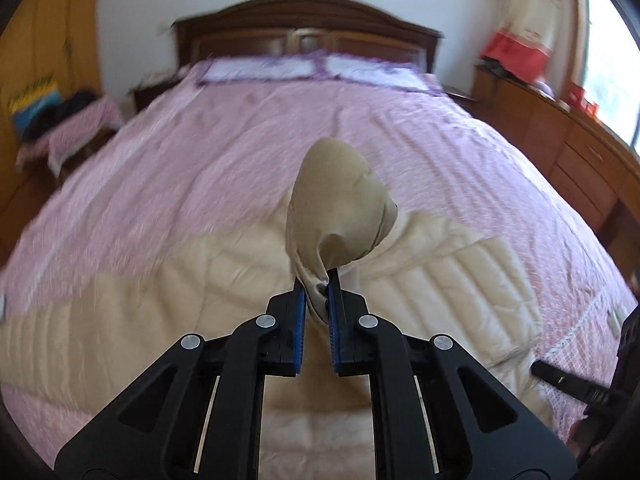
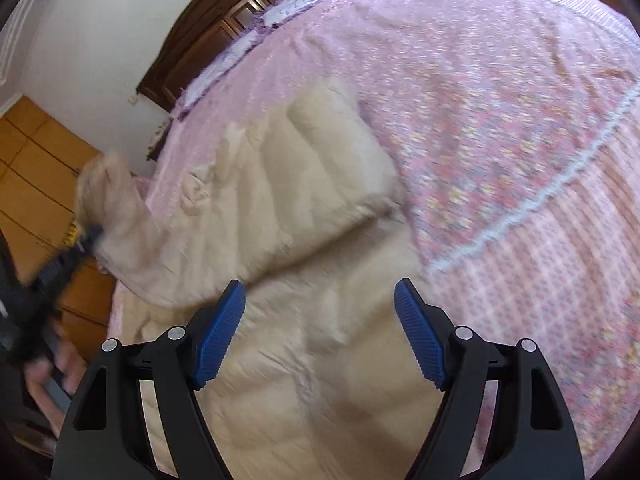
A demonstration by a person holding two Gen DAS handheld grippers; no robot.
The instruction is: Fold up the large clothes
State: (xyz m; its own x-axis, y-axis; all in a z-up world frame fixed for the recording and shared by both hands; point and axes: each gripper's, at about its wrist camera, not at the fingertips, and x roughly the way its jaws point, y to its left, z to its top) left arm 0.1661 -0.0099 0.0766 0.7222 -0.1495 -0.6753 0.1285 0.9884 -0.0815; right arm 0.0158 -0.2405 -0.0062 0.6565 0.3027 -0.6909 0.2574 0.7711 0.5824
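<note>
Two grippers work over a wide bed [image 1: 240,152] spread with a pink, small-patterned quilt that fills most of both views. A dark wooden headboard [image 1: 308,36] stands against a white wall, with two pale pillows [image 1: 312,68] edged in purple lying just below it. In the left wrist view a small table [image 1: 80,128] draped in striped cloth and piled with dark things stands beside the bed on the left, next to orange-brown wooden panelling; on the right a long wooden cabinet [image 1: 560,140] with drawers runs under a bright window and carries red boxes [image 1: 516,54]. A cream quilted coat [image 1: 180,292] lies spread on the near part of the quilt, its padded channels showing. The left gripper [image 1: 318,280] is clamped on a bunched part of the coat, and the tan fabric balloons up above its blue pads, lifted clear of the rest. In the right wrist view the right gripper [image 2: 320,300] hovers with its jaws wide apart and nothing between them, above the coat [image 2: 320,184]. The room there is motion-blurred.
</note>
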